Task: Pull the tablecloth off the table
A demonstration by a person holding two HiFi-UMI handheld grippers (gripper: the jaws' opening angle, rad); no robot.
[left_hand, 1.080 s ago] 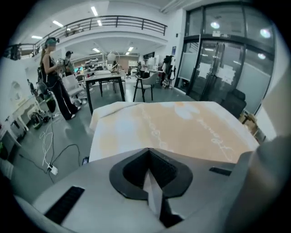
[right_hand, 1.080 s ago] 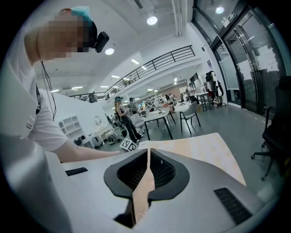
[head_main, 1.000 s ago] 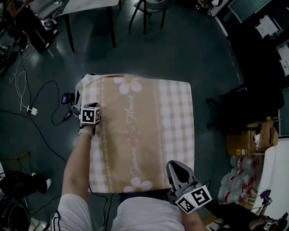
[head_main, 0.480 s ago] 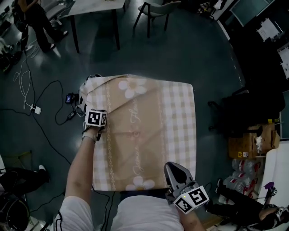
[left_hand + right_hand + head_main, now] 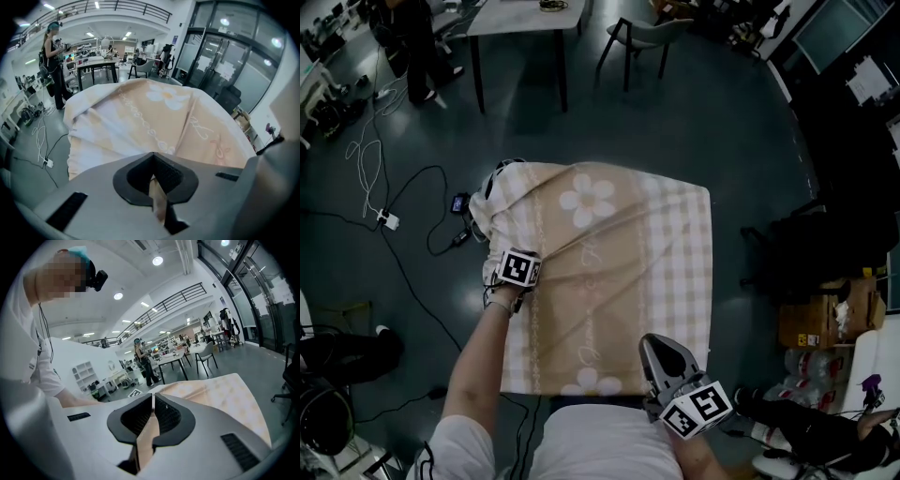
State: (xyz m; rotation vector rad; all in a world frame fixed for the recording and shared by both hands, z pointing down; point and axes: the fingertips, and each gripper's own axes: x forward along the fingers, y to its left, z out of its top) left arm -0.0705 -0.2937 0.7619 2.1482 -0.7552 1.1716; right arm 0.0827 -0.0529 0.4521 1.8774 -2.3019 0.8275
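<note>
Left claw (image 5: 153, 168) is clamped shut on a pinch of the tablecloth (image 5: 619, 272). It has slid back toward me along the left edge, and the far-left corner now bunches inward. Right claw (image 5: 153, 401) (also pinching cloth, at the near edge) has barely moved. I judge the pull is under way, though the cloth still covers the table.

We see the beige tablecloth (image 5: 619, 272) with white-checked bands, daisies and script lettering, lying smooth at right, rumpled and bunched along its left edge.
</note>
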